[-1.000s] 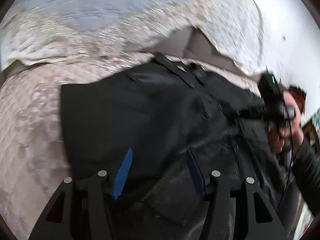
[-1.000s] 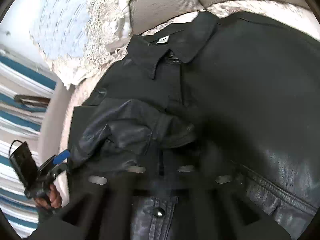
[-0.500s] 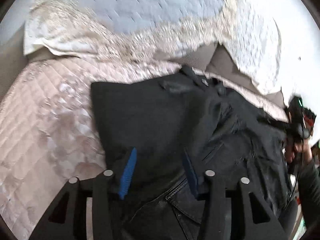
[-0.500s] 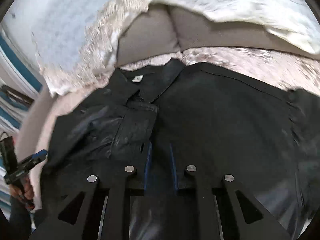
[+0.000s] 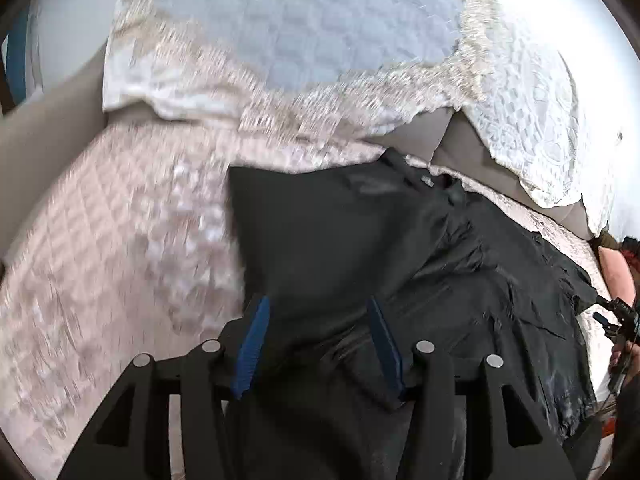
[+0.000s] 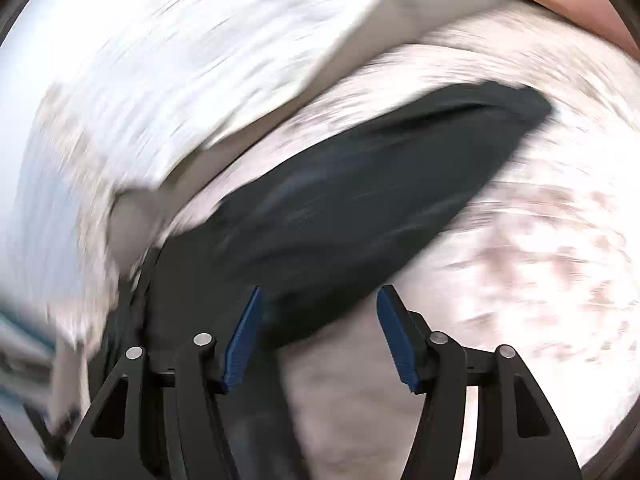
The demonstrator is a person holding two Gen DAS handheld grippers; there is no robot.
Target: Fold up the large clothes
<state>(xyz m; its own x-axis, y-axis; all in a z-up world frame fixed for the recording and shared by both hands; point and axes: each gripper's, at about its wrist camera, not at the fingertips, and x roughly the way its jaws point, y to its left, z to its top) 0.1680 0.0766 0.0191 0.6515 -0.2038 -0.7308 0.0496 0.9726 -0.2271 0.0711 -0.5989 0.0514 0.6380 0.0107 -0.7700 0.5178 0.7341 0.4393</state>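
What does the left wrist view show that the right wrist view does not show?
Only the left wrist view: the jacket's collar, the quilted blue cushion, and the right tool at the jacket's far edge. Only the right wrist view: a dark sleeve-like part lying out over the cover, heavily blurred, with the right tool's jaws opening and not pressing it. Both views: the black jacket, the pale quilted cover, and white lace fabric behind. The left tool is open above the jacket.

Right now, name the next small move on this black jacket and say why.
Probably bring the right gripper down onto the spread sleeve and close. Its jaws are opening, nothing pinched, and that sleeve lies flat on the quilted bedspread, not yet folded in over the jacket.
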